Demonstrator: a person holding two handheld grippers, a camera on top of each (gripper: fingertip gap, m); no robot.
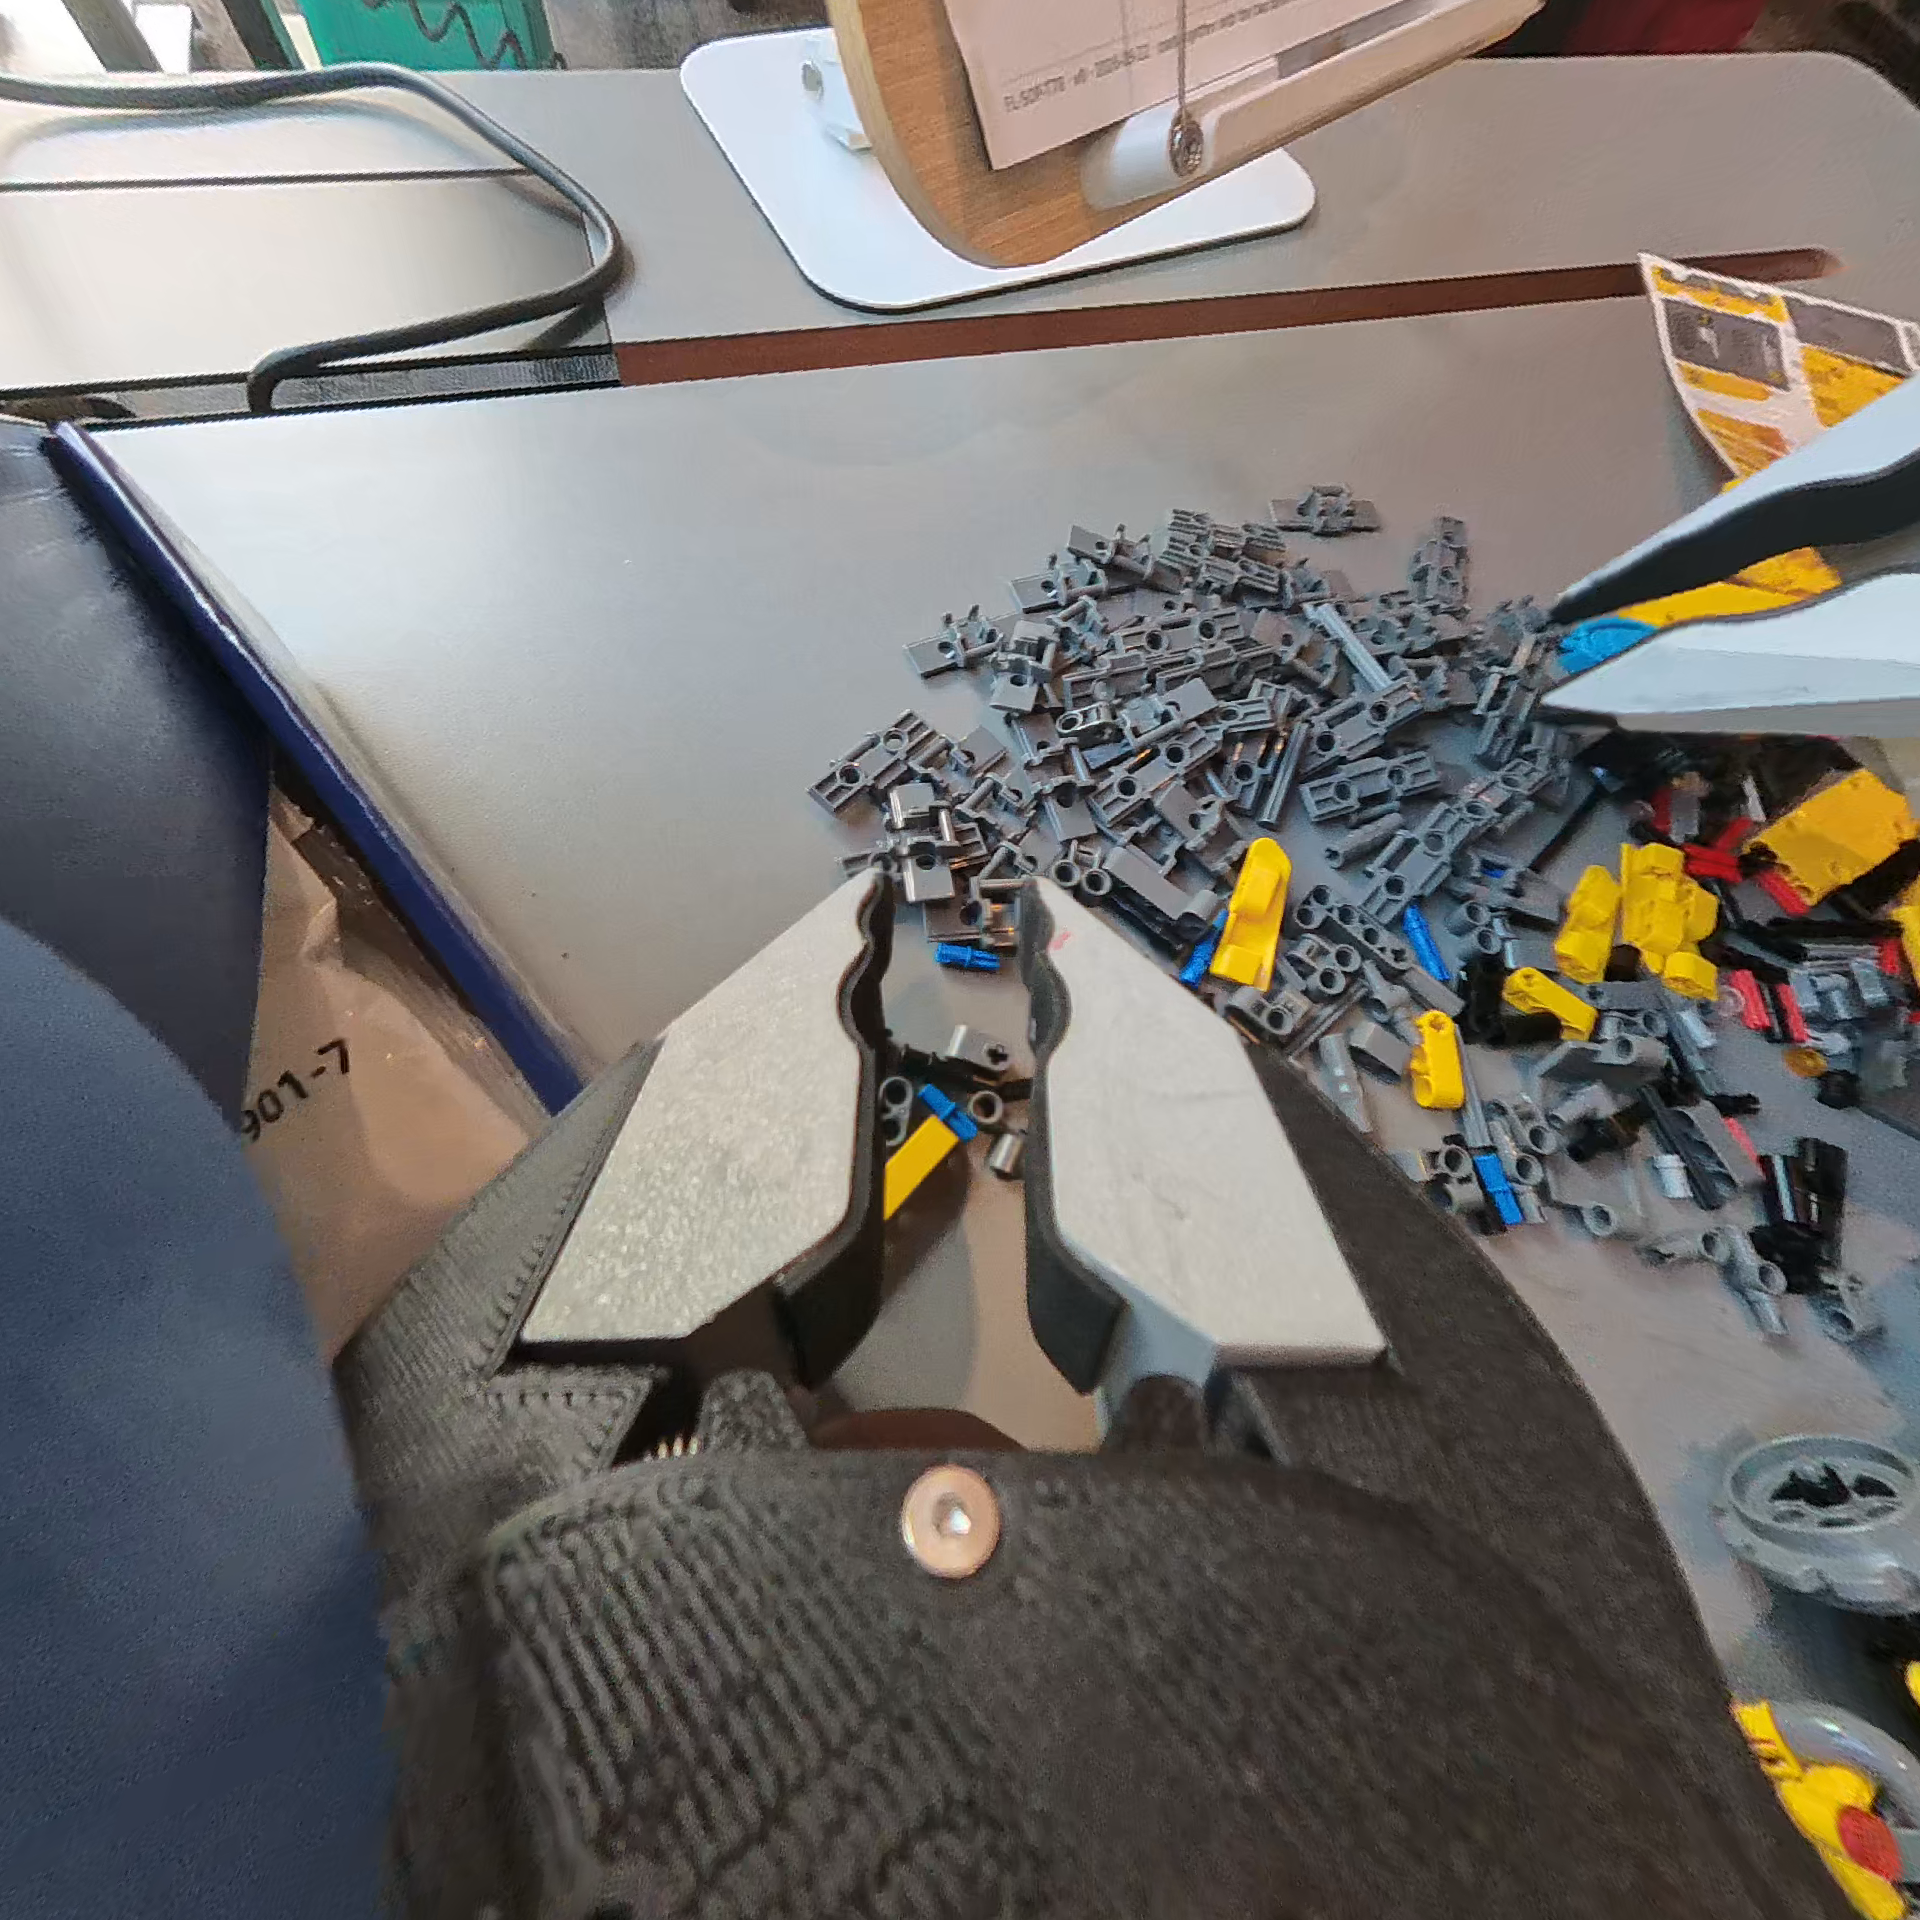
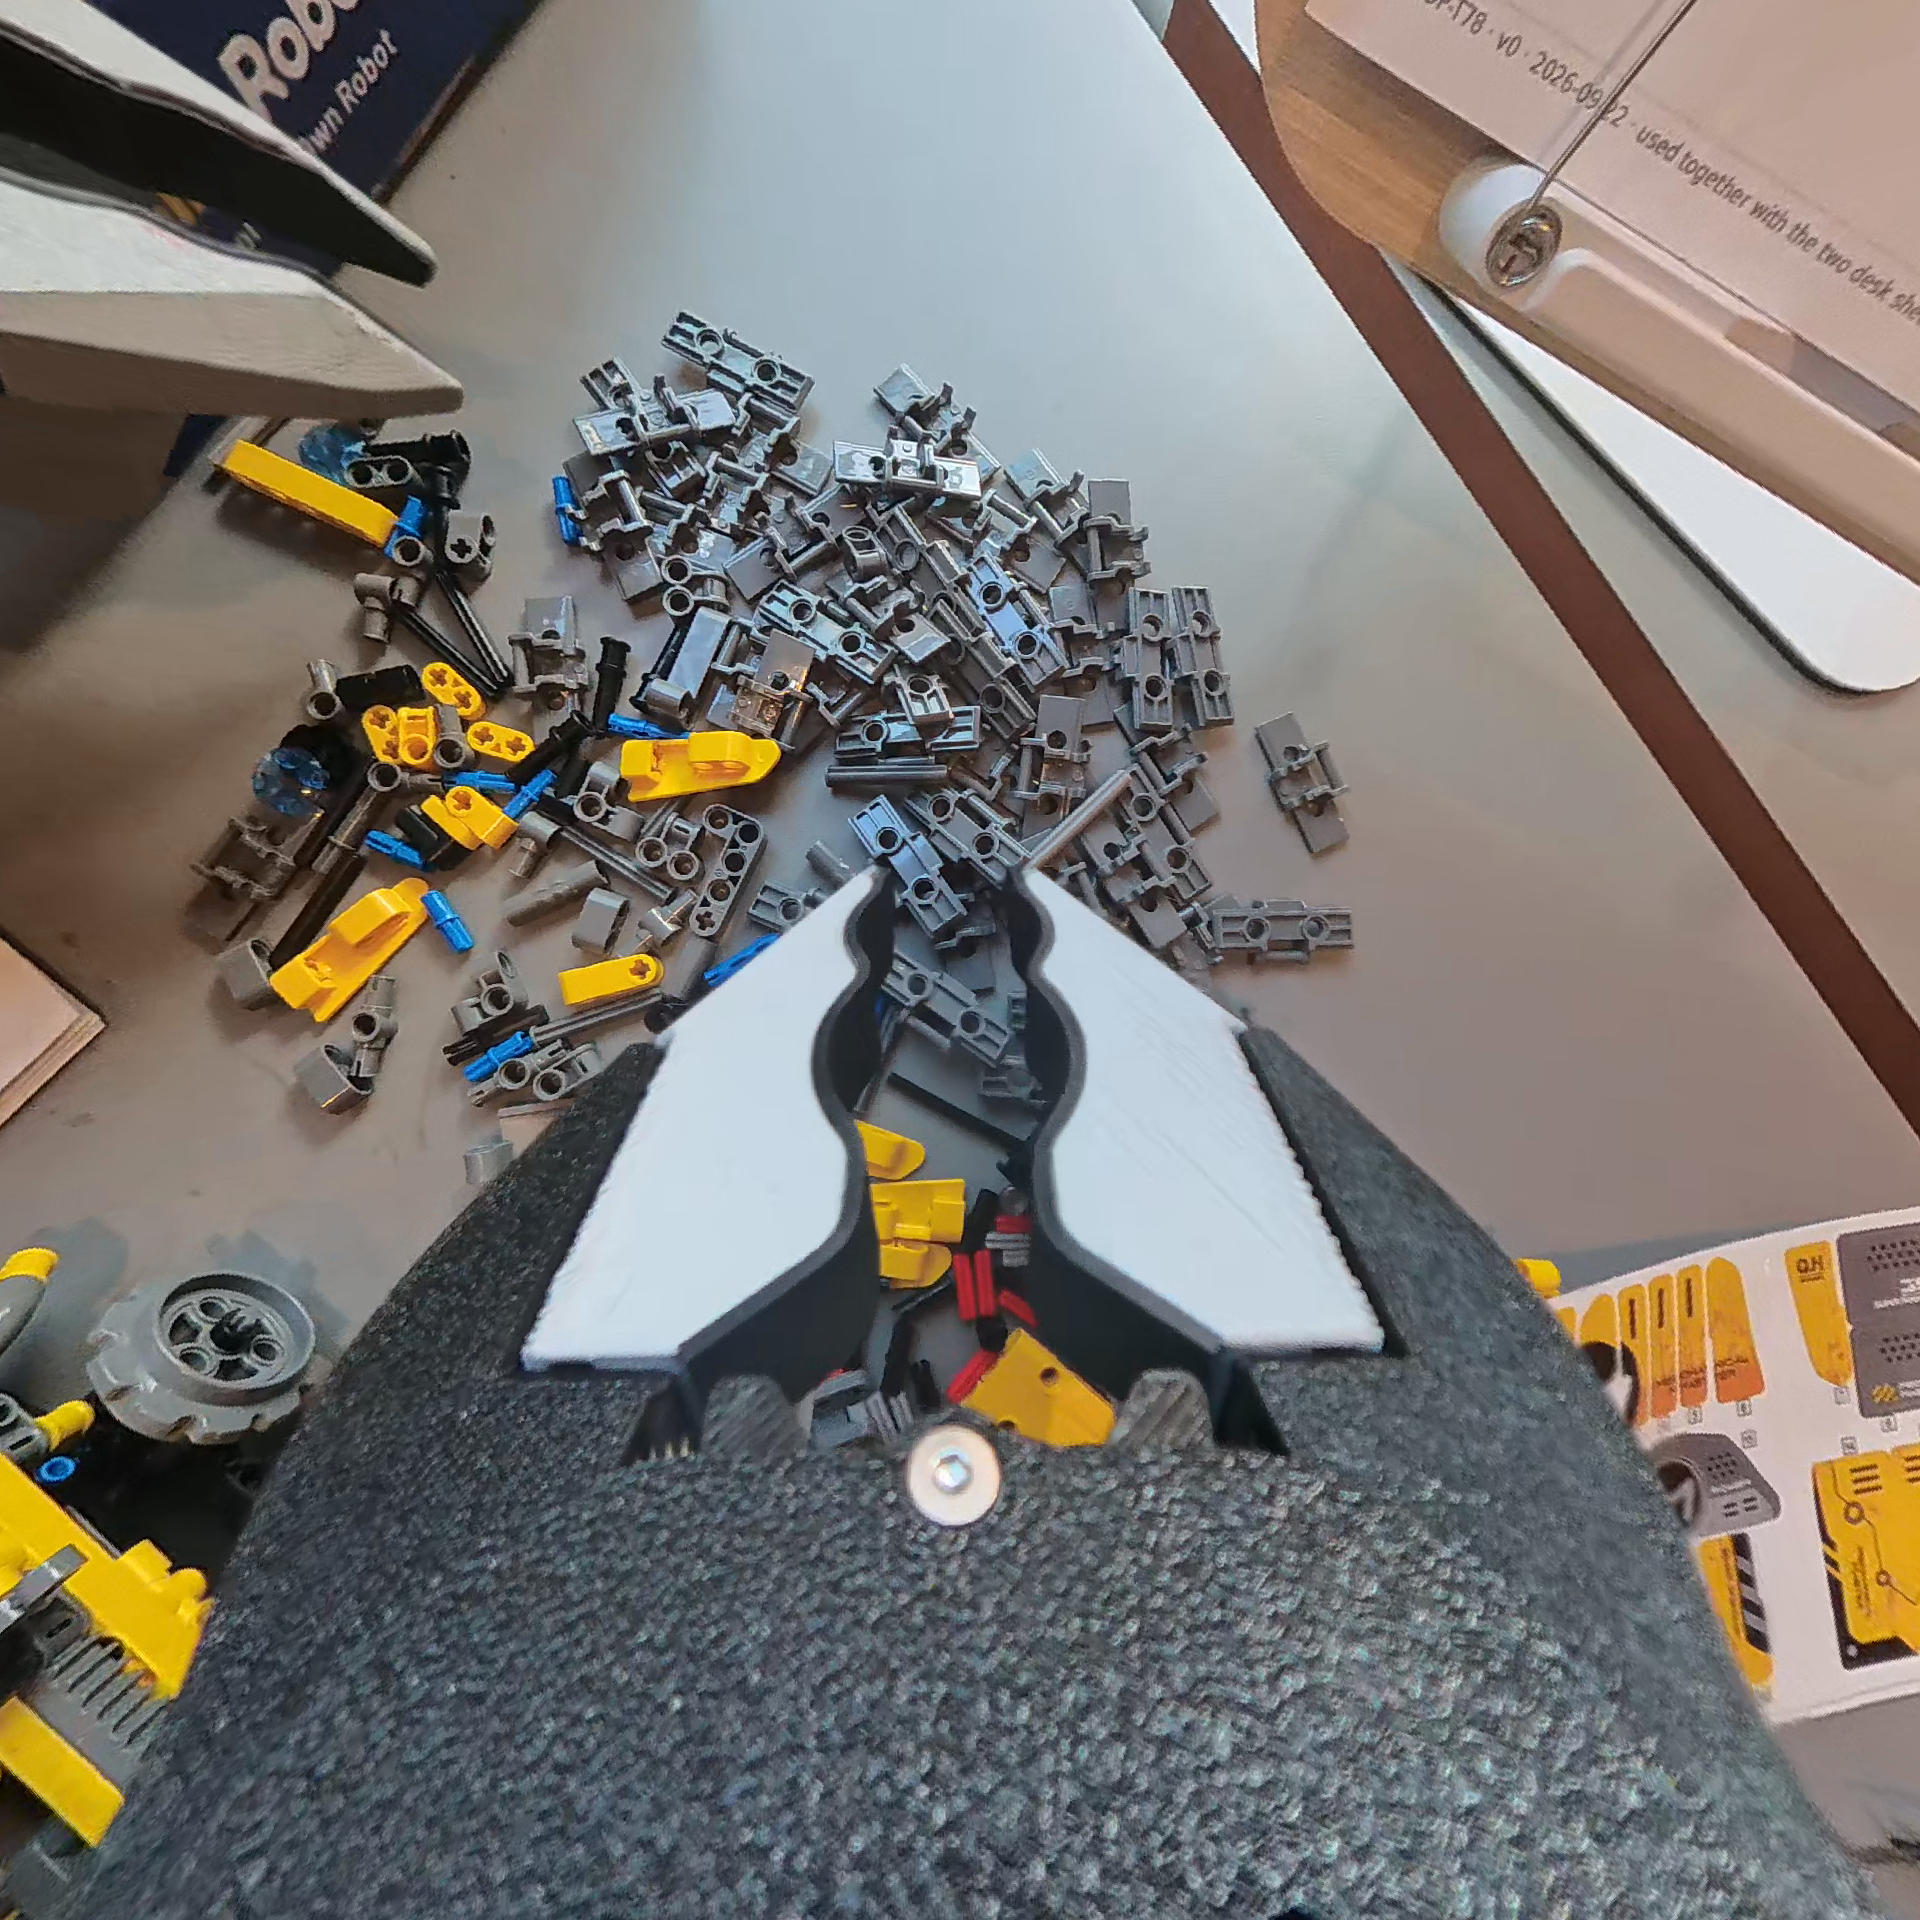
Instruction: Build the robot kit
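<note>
A heap of small dark grey building-toy pieces [image 1: 1226, 727] lies on the grey table [image 1: 623, 644]. It also shows in the right wrist view [image 2: 935, 623]. Yellow, black, blue and red pieces [image 1: 1662, 935] lie mixed beside it. My left gripper [image 1: 961, 904] is open and empty, just above the heap's near left edge, over a small blue pin [image 1: 966, 956]. My right gripper [image 2: 948, 883] is open, with its tips low over the heap. A thin grey axle [image 2: 1086, 821] lies at its right fingertip. The right gripper also shows in the left wrist view [image 1: 1558, 660].
A white stand base [image 1: 790, 187] with a wooden board and paper sits at the back. A black cable [image 1: 592, 260] runs at back left. A sticker sheet [image 2: 1766, 1455], a grey wheel [image 2: 208, 1351] and a yellow part-built model [image 2: 73, 1621] lie nearby. A dark blue box edge [image 1: 312, 748] bounds the left. Tip to tip, the grippers are about 15 cm apart. My right tips are roughly 6 cm from the thin grey axle [image 2: 1086, 821]. It is also in sight in the left wrist view [image 1: 1360, 644].
</note>
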